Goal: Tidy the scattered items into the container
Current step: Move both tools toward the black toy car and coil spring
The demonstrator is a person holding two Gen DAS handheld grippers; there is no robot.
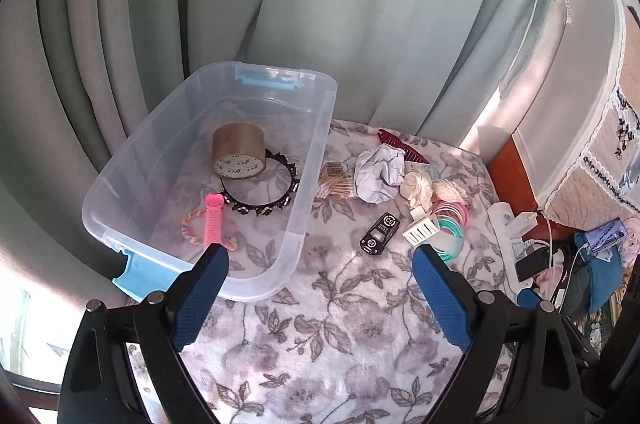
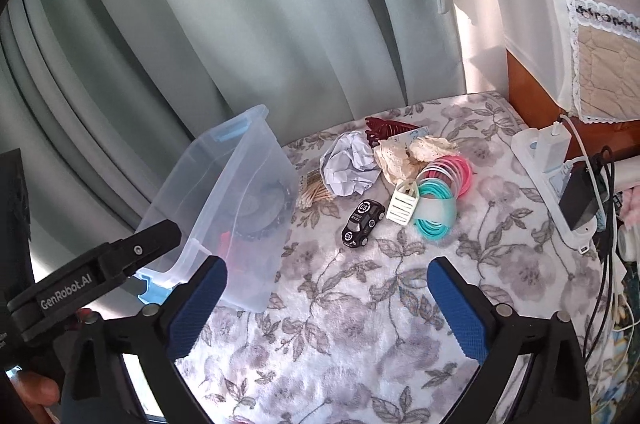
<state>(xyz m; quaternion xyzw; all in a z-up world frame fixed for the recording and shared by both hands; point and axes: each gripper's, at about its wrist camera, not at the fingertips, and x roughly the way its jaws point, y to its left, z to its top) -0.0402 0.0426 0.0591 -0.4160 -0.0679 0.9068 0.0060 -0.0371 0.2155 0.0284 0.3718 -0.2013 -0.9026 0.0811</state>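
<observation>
A clear plastic bin (image 1: 316,128) stands at the left on the floral cloth; it also shows in the right wrist view (image 2: 240,160). Inside lie a brown tape roll (image 1: 238,150), a black studded headband (image 1: 272,200) and a pink rope toy (image 1: 212,224). Right of the bin lie cotton swabs (image 1: 336,180), crumpled paper (image 1: 378,174), a black toy car (image 1: 379,234), a white clip (image 1: 420,230), coloured rings (image 1: 452,224), cream lace pieces (image 1: 424,188) and a dark red hair claw (image 1: 400,144). My left gripper (image 1: 320,258) is open and empty near the bin's front corner. My right gripper (image 2: 328,274) is open and empty, short of the car (image 2: 362,218).
Green curtains hang behind. A white power strip (image 2: 556,184) with chargers and cables lies at the cloth's right edge. A wooden piece with a lace cover stands at the far right. The left gripper's body (image 2: 92,276) shows at the right view's left.
</observation>
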